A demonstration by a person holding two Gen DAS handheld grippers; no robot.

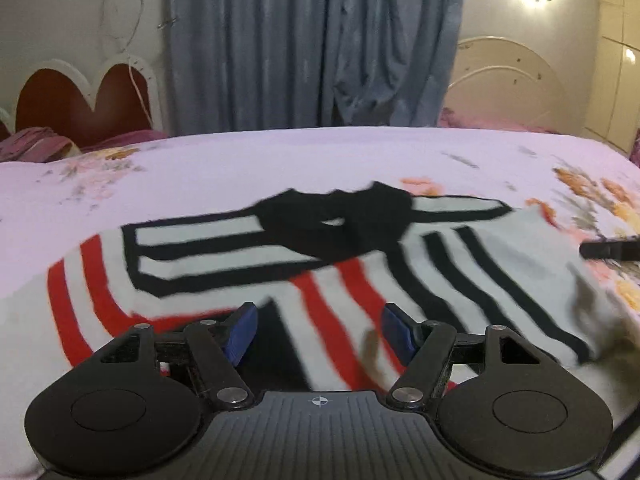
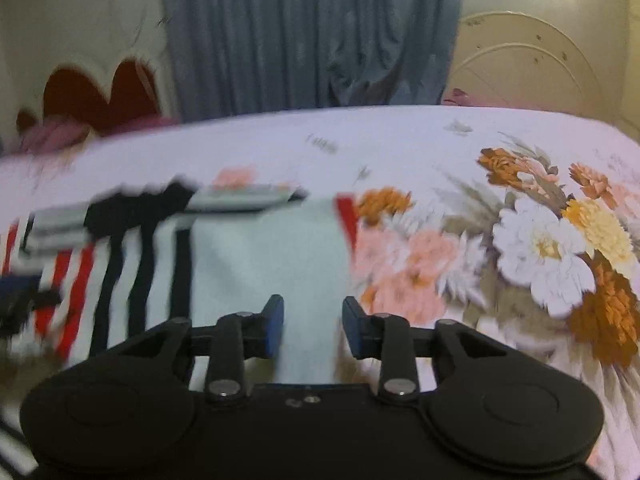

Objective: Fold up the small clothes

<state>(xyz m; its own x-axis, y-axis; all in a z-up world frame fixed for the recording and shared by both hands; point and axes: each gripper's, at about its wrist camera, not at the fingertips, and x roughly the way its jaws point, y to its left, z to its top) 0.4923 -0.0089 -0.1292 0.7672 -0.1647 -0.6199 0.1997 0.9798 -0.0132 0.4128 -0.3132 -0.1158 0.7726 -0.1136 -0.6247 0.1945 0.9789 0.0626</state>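
Note:
A small white shirt (image 1: 320,264) with red and black stripes and a black collar lies spread on the bed. My left gripper (image 1: 318,334) is open and empty, low over the shirt's near hem, with red stripes between its blue pads. My right gripper (image 2: 313,328) is open and empty over the plain white right part of the shirt (image 2: 264,256), close to its right edge. A dark tip of the right gripper (image 1: 610,249) shows at the right edge of the left wrist view.
The bed sheet (image 2: 440,148) is pale with large flower prints (image 2: 552,248) on the right. A grey-blue curtain (image 1: 316,40) hangs behind the bed. A red heart-shaped headboard (image 1: 80,104) stands at the left and a cream headboard (image 1: 508,84) at the right.

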